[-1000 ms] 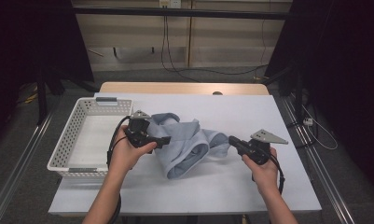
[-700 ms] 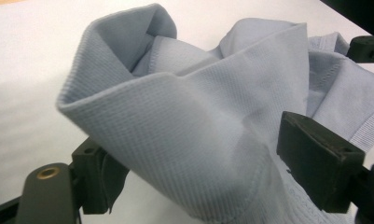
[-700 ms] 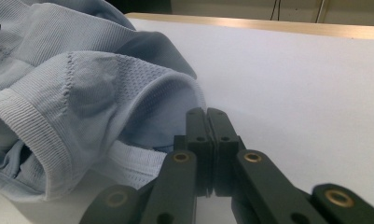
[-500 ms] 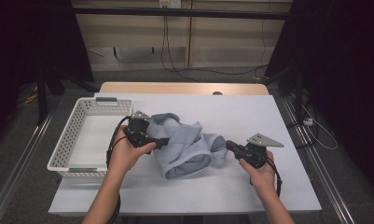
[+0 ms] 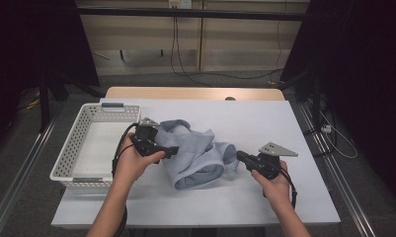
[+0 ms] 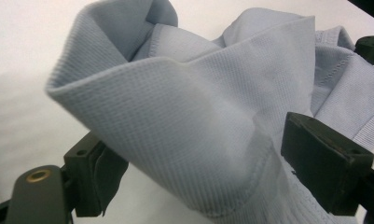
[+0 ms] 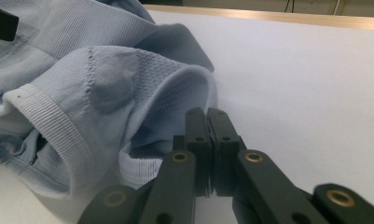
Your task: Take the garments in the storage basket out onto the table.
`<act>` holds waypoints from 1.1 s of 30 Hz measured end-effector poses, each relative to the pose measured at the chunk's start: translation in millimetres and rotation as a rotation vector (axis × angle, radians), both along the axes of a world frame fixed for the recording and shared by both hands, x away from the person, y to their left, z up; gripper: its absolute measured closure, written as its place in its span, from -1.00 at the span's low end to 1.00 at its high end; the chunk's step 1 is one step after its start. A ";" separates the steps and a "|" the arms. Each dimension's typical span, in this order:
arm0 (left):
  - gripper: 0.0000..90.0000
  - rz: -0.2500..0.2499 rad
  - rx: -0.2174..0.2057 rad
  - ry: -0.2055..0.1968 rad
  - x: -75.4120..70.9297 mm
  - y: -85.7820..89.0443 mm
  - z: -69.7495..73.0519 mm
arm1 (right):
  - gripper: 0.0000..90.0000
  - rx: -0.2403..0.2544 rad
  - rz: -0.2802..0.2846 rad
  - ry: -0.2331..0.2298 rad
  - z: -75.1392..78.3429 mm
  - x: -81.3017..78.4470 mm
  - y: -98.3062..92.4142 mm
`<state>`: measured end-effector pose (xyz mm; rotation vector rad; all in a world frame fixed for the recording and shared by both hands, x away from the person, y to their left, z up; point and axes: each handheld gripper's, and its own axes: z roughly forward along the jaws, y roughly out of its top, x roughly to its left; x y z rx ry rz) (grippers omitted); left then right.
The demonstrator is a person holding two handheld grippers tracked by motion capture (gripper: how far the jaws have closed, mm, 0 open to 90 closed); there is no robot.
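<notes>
The crumpled pale blue ribbed-knit garment (image 5: pixel 198 153) lies mid-table, right of the white perforated basket (image 5: pixel 94 143). The left gripper (image 6: pixel 208 177) has just been opening, fabric loose between its jaws; the right gripper (image 7: pixel 208 140), now nearer the cloth, stays pinched shut, seemingly empty

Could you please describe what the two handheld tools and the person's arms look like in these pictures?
Both are black. The left tool trails a looped black cable; the right tool carries a grey three-cornered plate with small holes. Close up, each has blocky rectangular black jaws on linked bars with brass-coloured pivot rivets. The forearms are bare, with no sleeves or gloves.
</notes>
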<state>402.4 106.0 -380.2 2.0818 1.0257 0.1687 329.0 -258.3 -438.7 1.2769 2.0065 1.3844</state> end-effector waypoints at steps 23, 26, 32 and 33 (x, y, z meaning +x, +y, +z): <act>-0.65 0.021 0.028 0.023 0.5 2.1 -8.6 | 0.03 0.002 0.035 0.016 1.4 -1.0 22.5; -0.65 0.021 0.028 0.023 0.7 3.6 -8.7 | 0.00 0.000 0.036 0.008 2.8 -1.2 21.5; -0.65 0.014 0.025 0.019 -1.1 2.0 -6.2 | -0.06 0.001 0.038 0.006 5.5 -1.9 17.6; -0.65 0.009 0.028 0.015 -1.9 1.8 -4.5 | -0.07 0.001 0.039 0.003 5.7 -2.1 17.5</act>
